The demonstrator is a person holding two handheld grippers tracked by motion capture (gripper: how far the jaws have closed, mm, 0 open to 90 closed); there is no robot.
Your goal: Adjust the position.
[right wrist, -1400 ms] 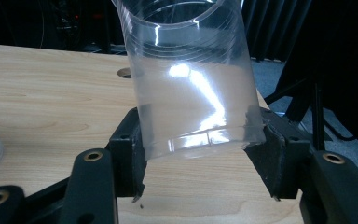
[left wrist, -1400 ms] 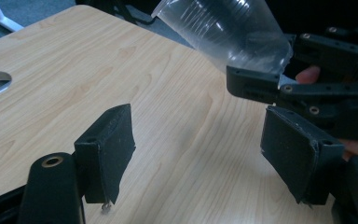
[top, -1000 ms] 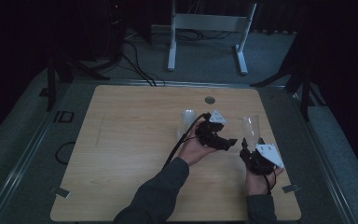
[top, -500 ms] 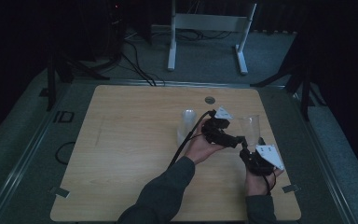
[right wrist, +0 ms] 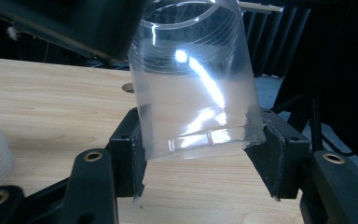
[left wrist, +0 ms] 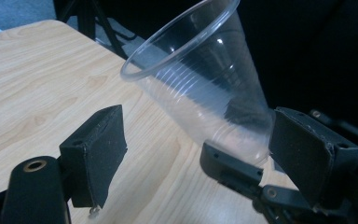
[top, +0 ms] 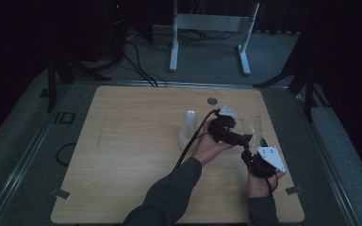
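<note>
Presently: clear cup — base clamped in right tongs | left tongs — apart, flanking cup | surface — wood.

High view dim, surroundings near black; claw views brighter, glare streaks on clear cup.

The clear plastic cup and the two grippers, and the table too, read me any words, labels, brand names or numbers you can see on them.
There is no readable text.
clear plastic cup: ridges and glare, no print.
right gripper, shut on the cup's base: plain black, no label.
left gripper, open beside the cup: no marking.
table: bare wood grain.
white cup stack: no print that can be made out.
</note>
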